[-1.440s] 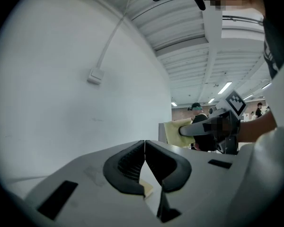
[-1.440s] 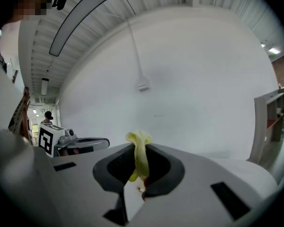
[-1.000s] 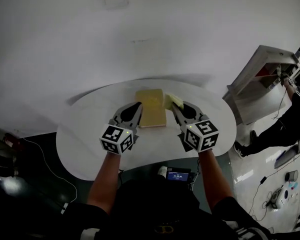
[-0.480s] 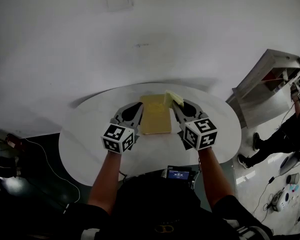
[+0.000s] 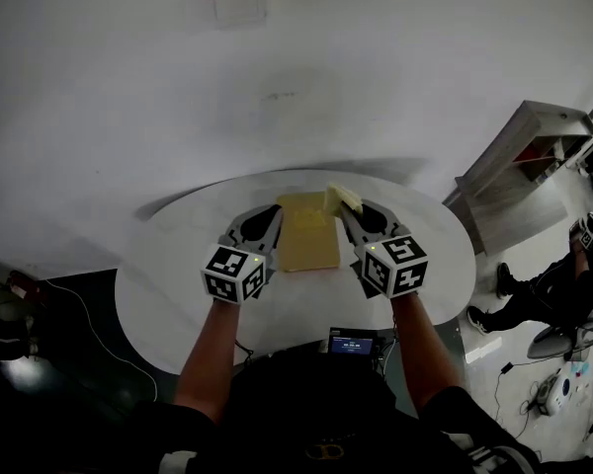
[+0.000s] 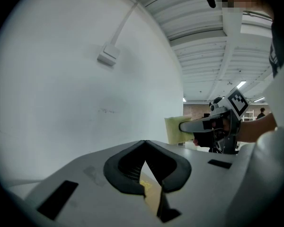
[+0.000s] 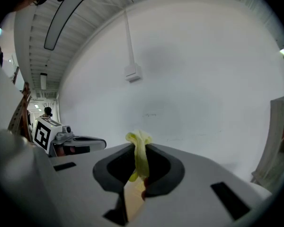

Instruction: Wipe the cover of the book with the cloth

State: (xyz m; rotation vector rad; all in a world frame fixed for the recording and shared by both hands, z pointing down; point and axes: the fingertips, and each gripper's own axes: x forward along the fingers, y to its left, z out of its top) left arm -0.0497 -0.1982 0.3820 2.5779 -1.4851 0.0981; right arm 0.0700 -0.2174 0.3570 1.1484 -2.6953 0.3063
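A tan book lies flat on the round white table, between my two grippers. My right gripper is shut on a pale yellow cloth, which sticks up from its tips over the book's far right corner; in the right gripper view the cloth is pinched between the jaws. At the book's left edge my left gripper has its jaws shut with nothing in them. In the left gripper view the cloth shows beside the right gripper.
A grey shelf unit stands right of the table. A person sits on the floor at the far right. Cables and small devices lie on the floor. A white wall box hangs on the wall behind the table.
Both grippers and the book have shifted a little in the head view as the camera moved. The cloth stays pinched in the right gripper. The person at the right has moved lower.
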